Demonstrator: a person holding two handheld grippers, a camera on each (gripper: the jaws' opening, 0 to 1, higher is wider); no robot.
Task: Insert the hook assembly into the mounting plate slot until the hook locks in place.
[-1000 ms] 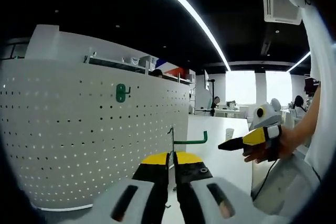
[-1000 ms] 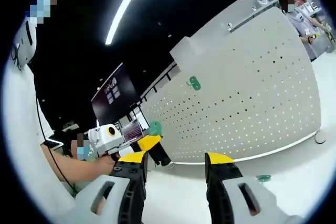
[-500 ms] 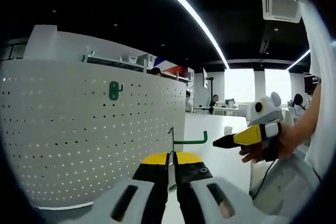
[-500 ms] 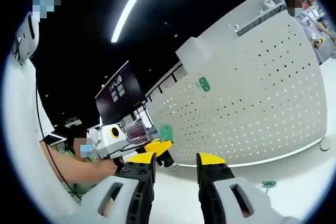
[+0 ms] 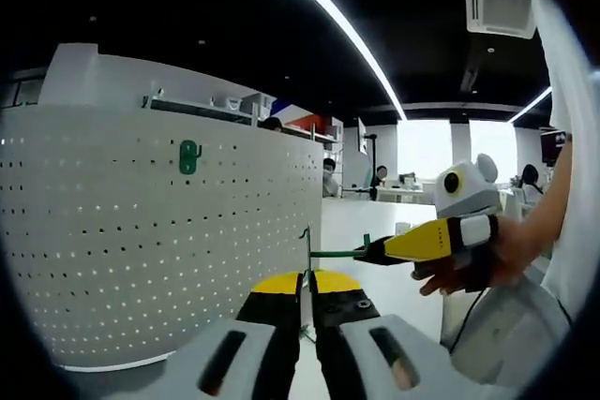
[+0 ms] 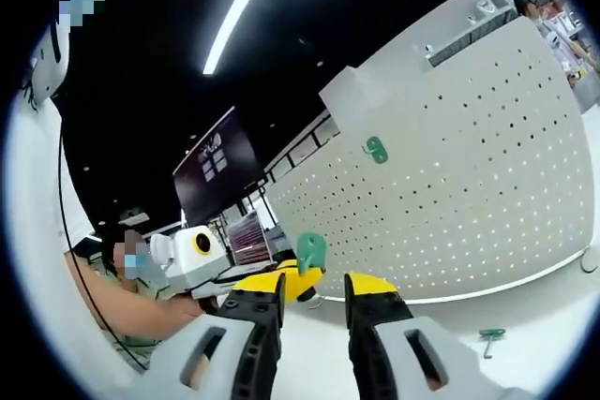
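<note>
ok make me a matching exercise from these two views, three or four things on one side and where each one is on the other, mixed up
Things:
1. green hook
2. green clip
3. spare green hook
4. right gripper

Places:
A. lying on the white table
B. held in the left gripper, whose jaws are shut on it
C. mounted high on the white pegboard
D. its tip is at the hook's far end in the left gripper view

Pairs: 1-B, 2-C, 3-A, 4-D

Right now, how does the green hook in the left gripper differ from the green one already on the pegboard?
The held hook is clamped in the shut left gripper, off the pegboard, its arm toward the right gripper. The mounted hook sits high on the board, untouched. Both are green.
</note>
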